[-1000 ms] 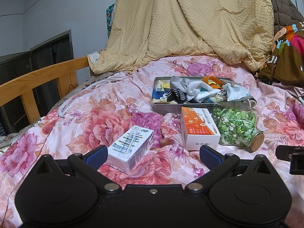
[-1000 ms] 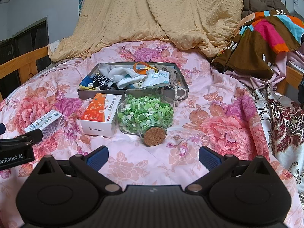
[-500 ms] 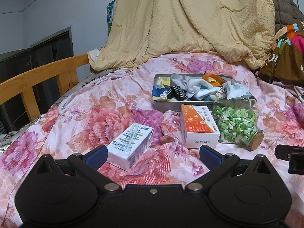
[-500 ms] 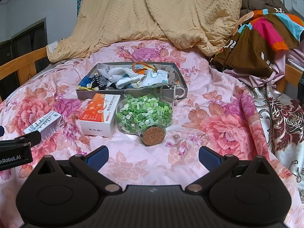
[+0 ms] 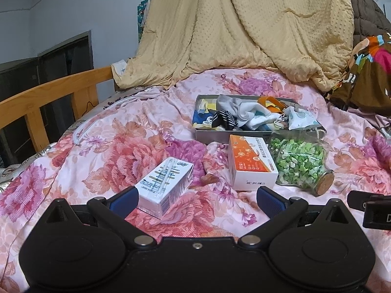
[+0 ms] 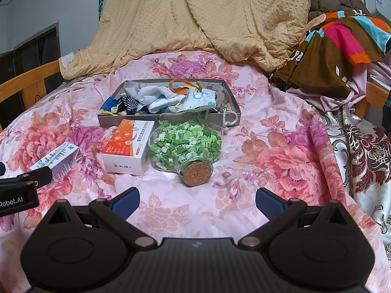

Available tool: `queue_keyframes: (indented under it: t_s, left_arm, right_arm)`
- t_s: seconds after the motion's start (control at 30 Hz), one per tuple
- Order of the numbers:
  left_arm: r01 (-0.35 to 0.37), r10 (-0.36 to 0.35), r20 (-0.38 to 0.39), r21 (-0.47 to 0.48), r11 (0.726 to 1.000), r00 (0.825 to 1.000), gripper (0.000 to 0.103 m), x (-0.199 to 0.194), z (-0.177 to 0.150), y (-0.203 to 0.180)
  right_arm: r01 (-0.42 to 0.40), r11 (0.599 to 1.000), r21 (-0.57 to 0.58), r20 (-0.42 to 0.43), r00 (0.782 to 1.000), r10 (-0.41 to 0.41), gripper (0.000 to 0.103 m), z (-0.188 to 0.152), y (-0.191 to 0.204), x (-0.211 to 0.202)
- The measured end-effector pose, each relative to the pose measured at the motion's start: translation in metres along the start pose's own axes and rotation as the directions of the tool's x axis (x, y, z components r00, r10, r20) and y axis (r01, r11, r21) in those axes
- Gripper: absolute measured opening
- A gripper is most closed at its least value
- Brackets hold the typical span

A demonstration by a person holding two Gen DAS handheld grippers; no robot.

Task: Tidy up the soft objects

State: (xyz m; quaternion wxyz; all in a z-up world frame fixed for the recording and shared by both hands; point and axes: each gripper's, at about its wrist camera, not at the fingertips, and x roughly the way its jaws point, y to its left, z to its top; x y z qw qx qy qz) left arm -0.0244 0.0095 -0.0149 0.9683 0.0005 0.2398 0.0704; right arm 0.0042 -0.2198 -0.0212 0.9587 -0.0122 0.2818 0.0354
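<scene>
Both cameras sit slightly farther back than a second ago; nothing on the bedspread has shifted.

Landmark: shallow grey rectangular tray [image 6: 231, 102], heaped with socks and small fabric pieces [image 6: 156, 96] (the soft goods).

Just before it: orange-and-white carton [image 6: 127, 146]; corked glass jar of green pieces [image 6: 185, 144], on its side.

Left gripper [image 5: 195, 199]: splayed, empty.

Right gripper [image 6: 196, 199]: splayed, empty; tray straight ahead beyond the jar, likely the nearer hand.

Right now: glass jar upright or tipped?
Tipped. The glass jar lies on its side on the bedspread, cork stopper facing the camera.
</scene>
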Motion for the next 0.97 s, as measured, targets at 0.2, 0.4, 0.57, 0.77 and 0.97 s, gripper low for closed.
queue_keyframes:
  t_s: [0.2, 0.4, 0.57, 0.77, 0.97]
  left_arm:
    - [-0.016, 0.016, -0.010, -0.006, 1.000, 1.000, 0.102, 0.0009, 0.0000, 0.0005]
    - [-0.017, 0.017, -0.011, -0.006, 1.000, 1.000, 0.102, 0.0014, -0.0006, 0.0002]
    - [-0.018, 0.018, -0.013, -0.006, 1.000, 1.000, 0.102, 0.0021, -0.0011, -0.0001]
    - [-0.019, 0.019, -0.016, 0.002, 1.000, 1.000, 0.102, 0.0027, -0.0022, -0.0008]
    - [-0.019, 0.019, -0.018, 0.004, 1.000, 1.000, 0.102, 0.0034, -0.0028, -0.0009]
  right_arm:
    - [0.001, 1.000, 0.001, -0.001, 1.000, -0.001, 0.103, -0.0010, 0.0006, -0.0004]
    - [0.000, 1.000, 0.001, -0.001, 1.000, 0.000, 0.103, 0.0001, -0.0001, -0.0001]
    - [0.000, 1.000, 0.001, -0.002, 1.000, 0.000, 0.103, -0.0008, -0.0007, -0.0002]
    - [0.000, 1.000, 0.002, -0.003, 1.000, 0.000, 0.103, 0.0003, -0.0009, 0.0002]
    - [0.000, 1.000, 0.002, -0.003, 1.000, 0.000, 0.103, 0.0006, -0.0007, 0.0003]
